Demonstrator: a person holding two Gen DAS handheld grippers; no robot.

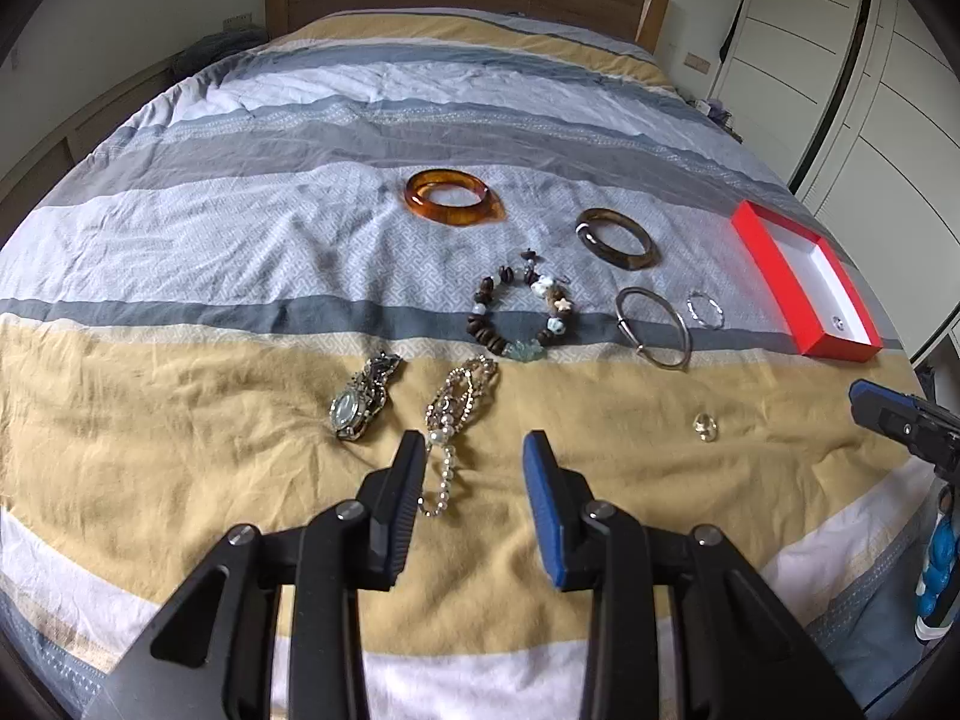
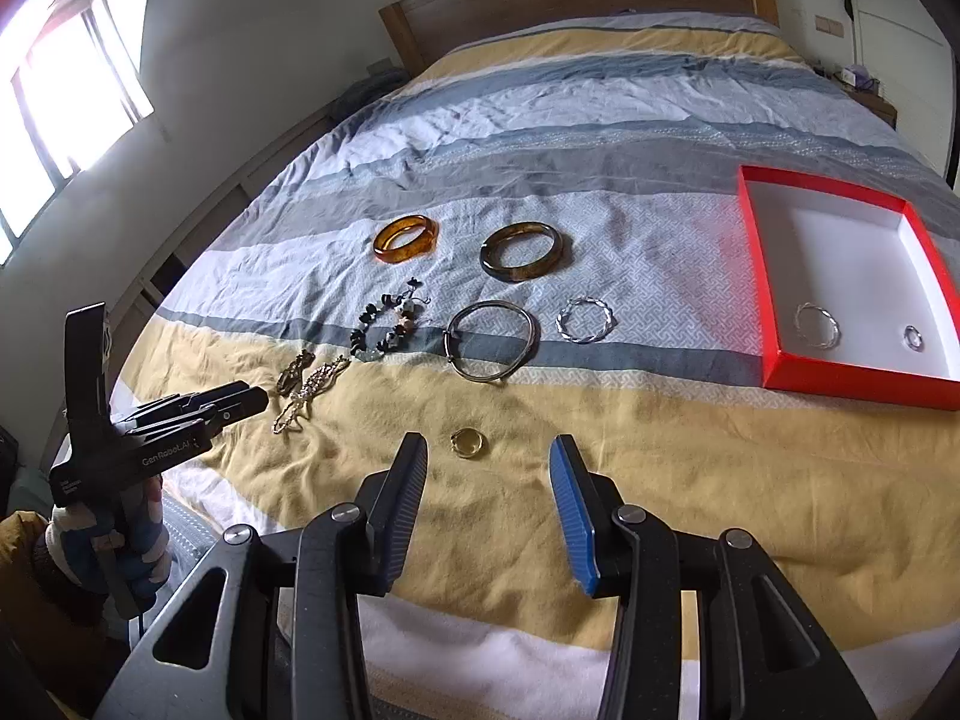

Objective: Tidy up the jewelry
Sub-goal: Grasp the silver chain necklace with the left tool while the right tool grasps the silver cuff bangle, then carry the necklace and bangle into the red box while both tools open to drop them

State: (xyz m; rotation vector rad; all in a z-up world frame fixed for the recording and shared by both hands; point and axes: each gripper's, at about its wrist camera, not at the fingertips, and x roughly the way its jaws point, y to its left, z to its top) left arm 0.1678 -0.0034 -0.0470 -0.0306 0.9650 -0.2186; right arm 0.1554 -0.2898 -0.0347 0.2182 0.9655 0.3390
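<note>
gold ring (image 2: 467, 443) lies just beyond the open right gripper (image 2: 489, 450).

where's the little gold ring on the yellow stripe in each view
Left wrist view: the gold ring lies right of centre on the yellow stripe, to the right of this camera's own tongs and below the thin metal bangle.
Right wrist view: the gold ring lies just below centre, ahead of this camera's tongs, between their two tips.
Shared landmark: the red box with the white inside, on the right in both.
</note>
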